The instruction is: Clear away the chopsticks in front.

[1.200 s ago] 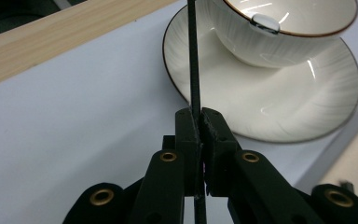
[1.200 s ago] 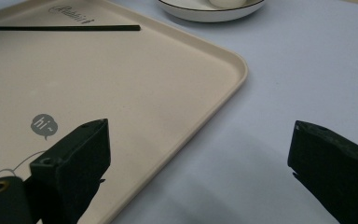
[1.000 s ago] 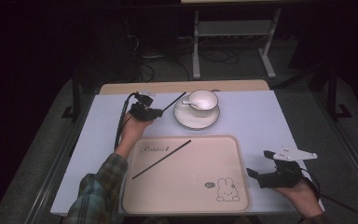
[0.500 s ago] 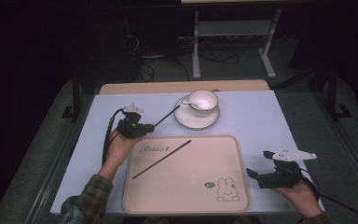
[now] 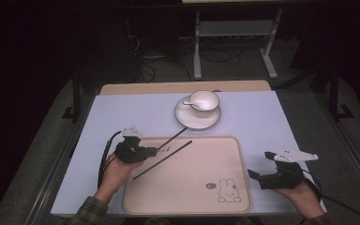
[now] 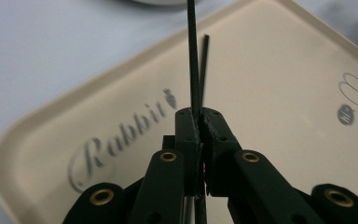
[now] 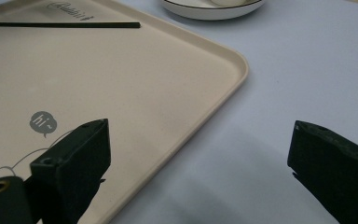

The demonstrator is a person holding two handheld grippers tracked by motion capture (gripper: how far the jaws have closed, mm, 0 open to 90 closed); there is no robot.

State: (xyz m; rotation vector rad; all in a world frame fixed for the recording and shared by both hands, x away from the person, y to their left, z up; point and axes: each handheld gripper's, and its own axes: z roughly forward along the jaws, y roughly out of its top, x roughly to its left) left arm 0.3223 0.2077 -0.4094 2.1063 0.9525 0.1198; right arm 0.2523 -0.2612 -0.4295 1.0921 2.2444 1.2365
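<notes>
From above, the left gripper (image 5: 151, 151) sits over the near-left corner of the tray (image 5: 225, 150), its tips pinching one black chopstick (image 5: 172, 138) that runs ahead of it toward the saucer (image 5: 187, 123). A second chopstick (image 5: 168, 157) lies flat in the tray just beside the tips, slanting the same way. The cup (image 5: 205, 100) sits on the saucer, well ahead of the gripper. The right gripper (image 5: 253, 174) rests on the table (image 5: 122, 112) off the tray's right edge, and from up here I cannot tell how its jaws stand.

The left gripper view brings out what the high view cannot: the jaws are pressed together on the held chopstick (image 6: 192, 60), which sticks straight out ahead, with the other chopstick (image 6: 204, 65) lying just beyond it on the tray (image 6: 284, 70). The word "Rabbit" is printed on the tray to the left of the tips.

The right gripper view settles the other gripper: its jaws are spread wide with nothing between them but tray edge and table (image 7: 307, 60). Far ahead to the left lies the loose chopstick (image 7: 60, 24), and the saucer rim (image 7: 209, 10) is at the top.
</notes>
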